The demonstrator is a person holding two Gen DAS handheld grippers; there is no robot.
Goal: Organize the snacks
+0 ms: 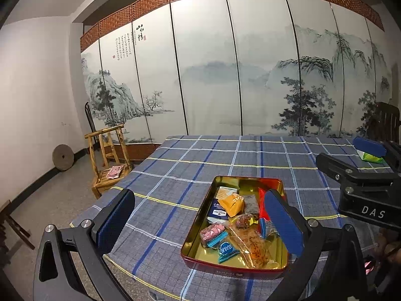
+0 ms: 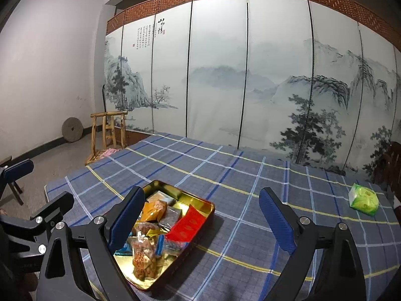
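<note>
A red tin with a gold inside (image 1: pixel 233 272) sits on the blue plaid tablecloth and holds several wrapped snacks, among them an orange packet (image 1: pixel 234 203) and a clear bag of nuts (image 1: pixel 253 245). My left gripper (image 1: pixel 200 222) hovers open over the tin's near left side, nothing between its pads. In the right wrist view the tin (image 2: pixel 190 198) lies low and left, with a red packet (image 2: pixel 188 223) inside. My right gripper (image 2: pixel 201 220) is open and empty above the cloth by the tin's right edge. A green packet (image 2: pixel 363 199) lies alone far right on the table, apart from both grippers.
The right gripper (image 1: pixel 337 150) partly hides the green packet (image 1: pixel 373 158); the left gripper (image 2: pixel 51 180) shows at the left edge. A wooden chair (image 1: pixel 110 160) with a pink packet stands off the table's left corner. A painted folding screen (image 1: pixel 213 75) closes the back; a dark chair (image 1: pixel 386 123) stands right.
</note>
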